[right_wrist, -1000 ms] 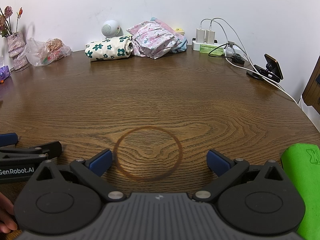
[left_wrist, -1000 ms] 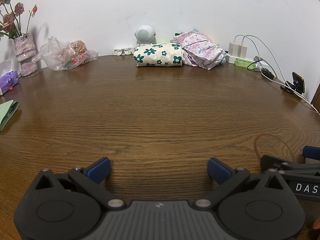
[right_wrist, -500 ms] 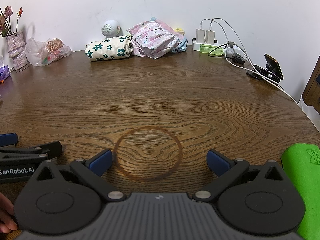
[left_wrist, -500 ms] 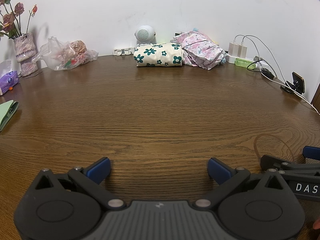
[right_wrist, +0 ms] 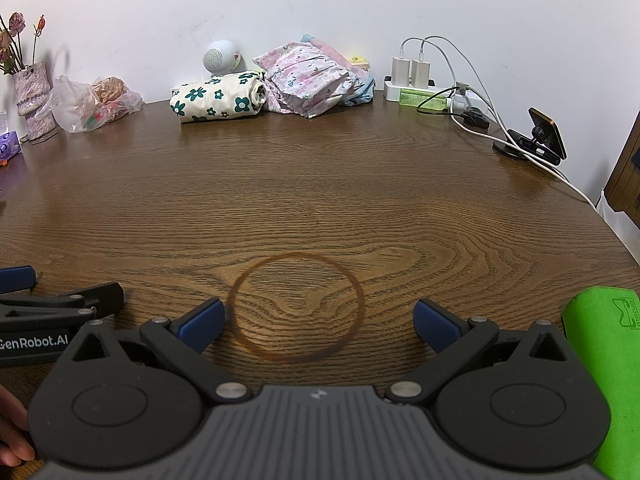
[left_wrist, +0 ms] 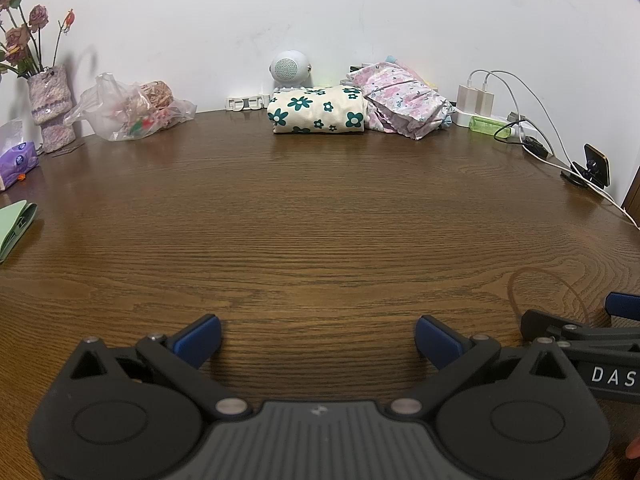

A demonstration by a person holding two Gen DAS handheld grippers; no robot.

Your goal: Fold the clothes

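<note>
Folded flowered cloth (left_wrist: pixel 318 110) lies beside pink clothes (left_wrist: pixel 404 100), apparently folded, far behind both grippers' spread, empty fingers (left_wrist: pixel 196 334).

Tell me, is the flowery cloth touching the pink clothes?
Touching. In the right wrist view the flowery cloth has its rolled end pressed against the pink clothes, with no table showing between them.

A dark wood-grain table (right_wrist: pixel 320 184) meets a plain white wall (right_wrist: pixel 320 0) — evenly lit, no windows visible.
</note>
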